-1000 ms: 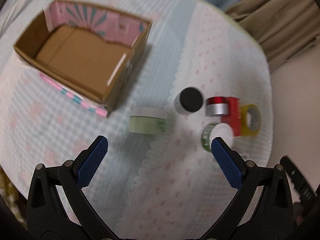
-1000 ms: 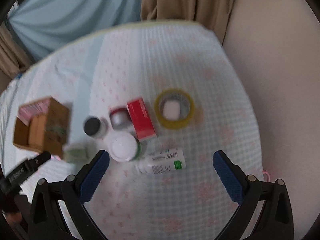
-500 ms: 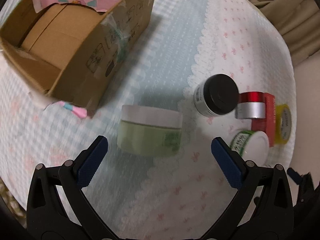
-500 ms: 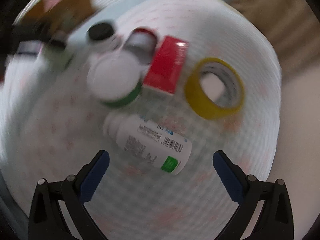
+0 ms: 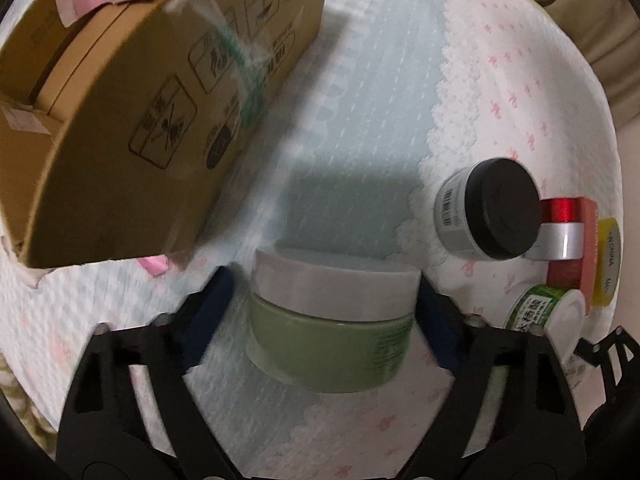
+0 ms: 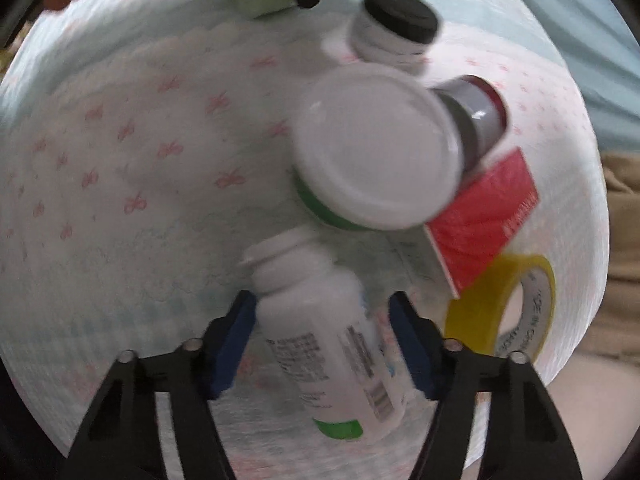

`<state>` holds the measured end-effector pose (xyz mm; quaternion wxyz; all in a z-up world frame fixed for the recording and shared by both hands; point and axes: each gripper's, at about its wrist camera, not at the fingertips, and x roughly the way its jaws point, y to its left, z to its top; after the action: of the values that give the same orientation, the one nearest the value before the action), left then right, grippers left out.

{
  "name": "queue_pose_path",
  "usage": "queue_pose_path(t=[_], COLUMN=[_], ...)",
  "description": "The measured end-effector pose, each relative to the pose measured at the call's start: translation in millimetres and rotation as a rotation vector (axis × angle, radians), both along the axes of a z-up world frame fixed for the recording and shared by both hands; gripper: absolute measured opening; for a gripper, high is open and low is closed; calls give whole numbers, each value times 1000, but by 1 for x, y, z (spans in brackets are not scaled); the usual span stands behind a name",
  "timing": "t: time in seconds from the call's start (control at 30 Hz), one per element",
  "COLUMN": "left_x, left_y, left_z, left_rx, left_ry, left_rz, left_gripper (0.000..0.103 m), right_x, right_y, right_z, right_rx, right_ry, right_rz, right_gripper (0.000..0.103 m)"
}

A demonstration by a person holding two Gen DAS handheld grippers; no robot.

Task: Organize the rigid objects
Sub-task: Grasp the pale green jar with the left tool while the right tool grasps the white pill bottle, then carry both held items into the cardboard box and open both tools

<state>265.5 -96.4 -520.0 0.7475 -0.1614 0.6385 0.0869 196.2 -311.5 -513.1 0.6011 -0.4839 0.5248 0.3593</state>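
The left gripper fingers were closing around the green jar, its right pad touching and a gap at nine o'clock. The right gripper fingers were closing around the white bottle, a gap at three o'clock.

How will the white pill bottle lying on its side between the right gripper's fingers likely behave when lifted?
The white pill bottle looks like rigid plastic, so it should probably hold shape. Its round, smooth body may slip or roll if released. The right gripper, whose jaws have just been closing, straddles its upper half, so it may tilt.

The left gripper pointed steeply down, its jaws just closing, one blue pad on each side of a jar. The right gripper also pointed down, jaws just closing around a lying bottle.
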Motion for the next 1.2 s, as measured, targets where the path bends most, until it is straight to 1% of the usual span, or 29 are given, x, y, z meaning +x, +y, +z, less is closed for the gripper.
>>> queue_pose_path(t=[0.03, 0.13, 0.23, 0.27, 0.33, 0.4, 0.47, 0.63, 0.7, 0.83, 0.9, 0.93, 0.97, 1.07, 1.13, 1.2], left_x=[0, 1, 4, 4, 4, -13, -20, -36, -44, -58, -64, -66, -62, -67, -74, -75], left_y=[1, 0, 1, 2, 6, 6, 10, 15, 14, 16, 26, 24, 26, 45, 60, 76], left_z=[-1, 0, -1, 0, 1, 10, 18, 43, 56, 93, 117, 127, 138, 182, 212, 236], left_rx=[-28, -14, -20, -23, -32, -30, -33, -46, -48, -54, -55, -54, -52, -37, -26, -16], left_ry=[-7, -2, -8, -10, -11, -23, -36, -74, -99, -155, -184, -196, -209, -246, -275, -304], left_rz=[-6, -31, -45, -49, -55, -59, -65, -88, -100, -111, -116, -118, -123, -146, -163, -171], left_gripper=[69, 69, 69, 69, 69, 69, 69, 69, 69, 69, 69, 69, 69, 69, 69, 69], right_x=[-3, -11, -4, 7, 11, 15, 16, 24, 27, 30, 25, 34, 31, 24, 19, 11], right_y=[1, 1, -4, -4, -4, -5, -6, -17, -21, -24, -21, -19, -19, -10, -5, 11], right_z=[-2, -4, 3, 7, 14, 20, 27, 59, 73, 103, 125, 132, 147, 189, 209, 232], right_rx=[-11, -19, -22, -24, -20, -12, 1, 65, 102, 192, 255, 281, 317, 412, 455, 485], right_ry=[-8, -11, -13, -16, -21, -28, -36, -52, -56, -73, -80, -83, -83, -79, -88, -108], right_rz=[10, 8, -14, -28, -60, -101, -155, -360, -456, -642, -740, -778, -823, -916, -935, -933], right_gripper=[54, 53, 53, 53, 53, 52, 52, 50, 50, 49, 48, 48, 48, 48, 48, 48])
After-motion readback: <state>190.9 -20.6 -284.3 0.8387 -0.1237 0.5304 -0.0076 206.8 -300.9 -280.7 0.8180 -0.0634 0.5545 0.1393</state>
